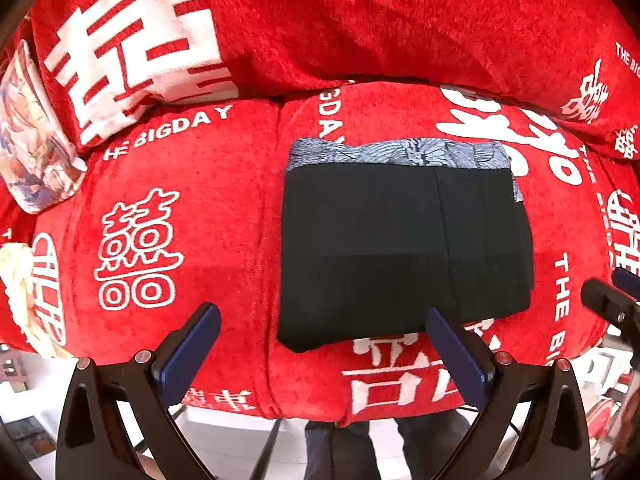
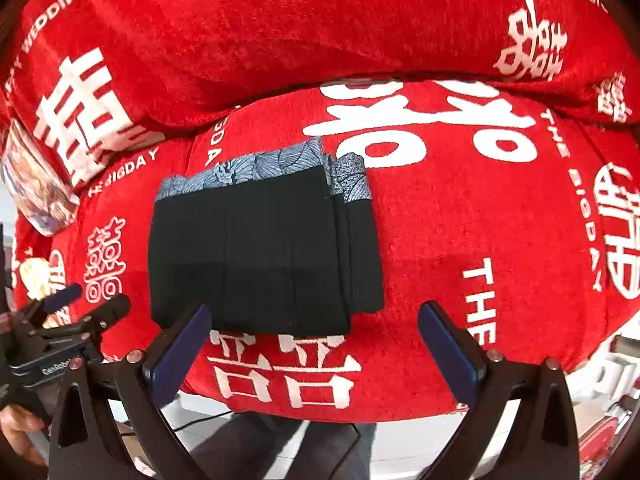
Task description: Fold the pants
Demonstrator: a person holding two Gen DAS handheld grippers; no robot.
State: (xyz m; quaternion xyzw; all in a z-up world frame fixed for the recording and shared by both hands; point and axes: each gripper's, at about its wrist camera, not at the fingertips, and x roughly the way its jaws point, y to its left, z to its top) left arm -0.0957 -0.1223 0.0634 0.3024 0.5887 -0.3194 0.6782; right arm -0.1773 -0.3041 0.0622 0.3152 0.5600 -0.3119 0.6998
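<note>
Both views bright, even daylight-like light, no hard shadows. Strong fisheye bulge, dark vignette in the corners. Red cover (image 1: 224, 208) sharp and saturated; black pants (image 1: 380, 248) lose fold detail. White floor (image 2: 420, 440) below slightly blown out.

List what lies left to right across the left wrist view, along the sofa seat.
Printed cushion → white "囍" print → seam between seat cushions → folded pants → right tongs at the edge.
</note>
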